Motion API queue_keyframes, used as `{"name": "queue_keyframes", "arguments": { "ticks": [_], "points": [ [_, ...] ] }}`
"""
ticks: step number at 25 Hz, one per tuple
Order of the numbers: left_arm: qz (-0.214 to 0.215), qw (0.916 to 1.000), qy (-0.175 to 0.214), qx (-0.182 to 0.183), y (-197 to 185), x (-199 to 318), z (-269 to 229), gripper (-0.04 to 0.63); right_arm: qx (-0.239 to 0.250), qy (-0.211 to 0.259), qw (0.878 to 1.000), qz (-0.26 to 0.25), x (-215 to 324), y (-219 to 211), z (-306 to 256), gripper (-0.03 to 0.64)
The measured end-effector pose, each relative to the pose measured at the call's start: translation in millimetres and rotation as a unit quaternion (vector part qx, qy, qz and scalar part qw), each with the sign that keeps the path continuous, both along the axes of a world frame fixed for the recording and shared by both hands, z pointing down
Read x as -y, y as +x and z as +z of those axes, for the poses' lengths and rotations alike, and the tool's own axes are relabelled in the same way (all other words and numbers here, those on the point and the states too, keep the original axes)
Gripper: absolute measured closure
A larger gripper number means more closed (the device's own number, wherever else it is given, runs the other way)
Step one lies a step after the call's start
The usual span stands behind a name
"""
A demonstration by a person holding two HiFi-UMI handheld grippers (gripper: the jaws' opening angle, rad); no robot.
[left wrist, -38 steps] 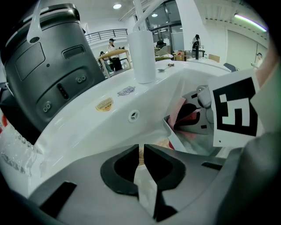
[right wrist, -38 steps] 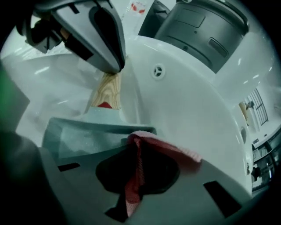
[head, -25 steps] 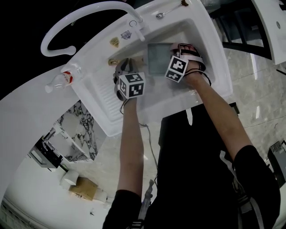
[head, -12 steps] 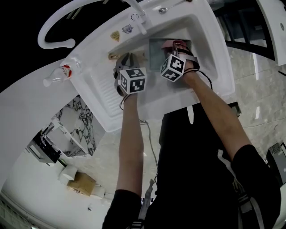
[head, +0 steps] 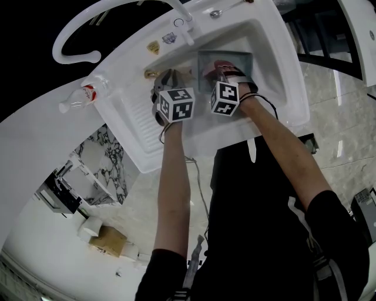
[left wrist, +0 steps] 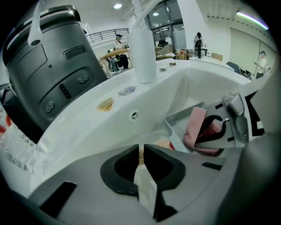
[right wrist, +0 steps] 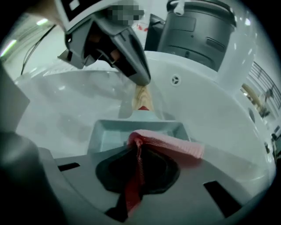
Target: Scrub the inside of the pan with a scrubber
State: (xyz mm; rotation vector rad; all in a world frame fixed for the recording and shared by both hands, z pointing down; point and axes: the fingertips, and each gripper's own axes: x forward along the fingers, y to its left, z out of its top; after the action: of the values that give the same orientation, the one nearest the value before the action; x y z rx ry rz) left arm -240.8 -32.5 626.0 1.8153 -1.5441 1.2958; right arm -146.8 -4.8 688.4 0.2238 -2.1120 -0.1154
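A square grey pan [head: 238, 60] lies in the white sink [head: 282, 64]; its wooden handle [right wrist: 142, 99] points toward the left gripper. My left gripper [head: 168, 80] is shut on that handle; between its jaws in the left gripper view [left wrist: 141, 149] the pale handle [left wrist: 145, 184] shows. My right gripper [head: 219, 73] is shut on a pink scrubber [head: 217, 66], which it holds over the near inside of the pan [right wrist: 109, 131]. The scrubber [right wrist: 169, 143] folds out past the right gripper [right wrist: 138, 147]. The pan [left wrist: 175, 125] and scrubber [left wrist: 195, 125] show at the right in the left gripper view.
A curved white faucet [head: 111, 14] rises behind the sink, with a spoon [head: 220, 10] on the rim. A plastic bottle [head: 79, 100] lies on the drainboard at the left. A dark grey appliance [left wrist: 52, 74] stands behind the sink's overflow hole [left wrist: 134, 115].
The right gripper has slid left across the pan with the scrubber, ending closer to the left gripper. The left gripper has stayed on the handle.
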Motion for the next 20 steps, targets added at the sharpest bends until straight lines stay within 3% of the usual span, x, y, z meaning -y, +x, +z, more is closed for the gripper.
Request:
{"name": "queue_keyframes", "arguments": {
  "ticks": [2,11,16,20],
  "points": [
    [0.000,1.0000,0.002,0.001,-0.5,0.2,0.0,0.535,-0.028,0.016,0.999,-0.018,1.4,13.1,3.5,0.588],
    [-0.008,0.9999,0.006,-0.002,-1.1,-1.0,-0.3,0.535,-0.139,0.047,0.989,0.009,24.9,78.7,12.7,0.588],
    [-0.006,1.0000,0.005,-0.004,-0.8,-1.4,0.3,0.535,-0.196,-0.002,0.980,0.022,13.8,98.2,18.0,0.588],
    [-0.007,0.9999,0.009,-0.006,-1.8,-1.0,-0.3,0.535,-0.180,-0.051,0.982,0.019,-3.5,90.0,16.2,0.584]
  ]
}}
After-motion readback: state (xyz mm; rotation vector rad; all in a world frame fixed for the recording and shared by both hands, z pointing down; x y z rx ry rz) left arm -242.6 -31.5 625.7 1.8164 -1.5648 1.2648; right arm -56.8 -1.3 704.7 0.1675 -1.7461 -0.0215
